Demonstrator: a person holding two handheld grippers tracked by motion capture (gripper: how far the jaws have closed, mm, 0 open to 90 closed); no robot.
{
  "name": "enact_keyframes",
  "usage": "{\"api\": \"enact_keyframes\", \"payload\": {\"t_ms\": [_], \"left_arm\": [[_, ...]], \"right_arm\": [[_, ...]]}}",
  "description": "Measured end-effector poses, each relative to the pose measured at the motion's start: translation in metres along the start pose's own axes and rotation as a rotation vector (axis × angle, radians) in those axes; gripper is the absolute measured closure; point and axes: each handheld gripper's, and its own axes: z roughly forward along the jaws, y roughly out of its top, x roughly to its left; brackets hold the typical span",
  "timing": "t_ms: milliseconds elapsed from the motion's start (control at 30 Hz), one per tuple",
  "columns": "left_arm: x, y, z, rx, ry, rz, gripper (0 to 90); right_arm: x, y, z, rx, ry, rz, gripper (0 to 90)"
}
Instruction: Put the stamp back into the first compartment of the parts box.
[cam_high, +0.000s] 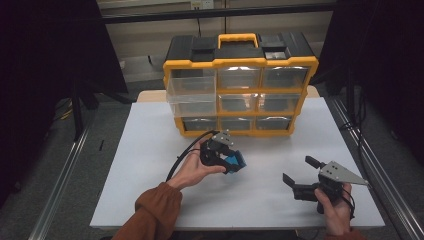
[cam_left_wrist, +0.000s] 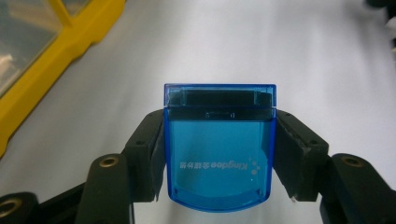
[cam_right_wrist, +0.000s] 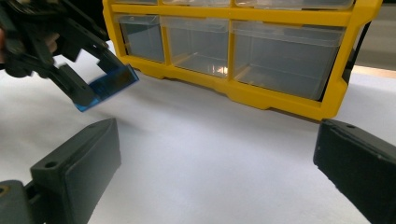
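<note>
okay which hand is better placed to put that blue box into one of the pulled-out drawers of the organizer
Left, probably. The left gripper is already shut on the blue box and sits close to the yellow organizer, below its pulled-out drawers. The right gripper is open, empty and farther off.

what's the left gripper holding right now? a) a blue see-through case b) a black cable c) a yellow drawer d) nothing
a: the left gripper has its jaws pressed on both sides of the blue see-through case, lifted clear of the white table; the high view shows it too.
</note>
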Motion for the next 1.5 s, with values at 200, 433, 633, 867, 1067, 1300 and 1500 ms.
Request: {"api": "enact_keyframes", "payload": {"t_ms": [200, 433, 633, 867, 1067, 1300, 1500], "left_arm": [[-0.006, 0.000, -0.012, -0.034, -0.009, 0.005, 41.4], [-0.011, -0.007, -0.025, -0.075, -0.001, -0.015, 41.4], [-0.014, -0.013, -0.042, -0.122, 0.015, -0.022, 41.4], [-0.014, -0.013, -0.062, -0.180, 0.018, -0.007, 41.4], [-0.019, -0.012, -0.073, -0.222, 0.017, -0.004, 41.4], [-0.024, -0.005, -0.092, -0.271, 0.036, 0.010, 41.4], [-0.024, -0.004, -0.104, -0.274, 0.042, 0.030, 41.4]], "right_arm": [[0.000, 0.000, 0.000, -0.002, 0.000, 0.002, 0.6], [0.000, 0.000, 0.000, -0.004, 0.002, 0.006, 0.6], [-0.001, 0.000, 0.000, -0.002, 0.007, 0.010, 0.5], [-0.001, 0.000, -0.001, -0.012, 0.010, 0.006, 0.4], [0.000, 0.000, -0.001, -0.007, 0.011, 0.009, 0.6], [-0.001, 0.000, -0.001, -0.011, 0.012, 0.007, 0.7], [-0.001, 0.000, -0.001, -0.013, 0.012, 0.009, 0.7]]}}
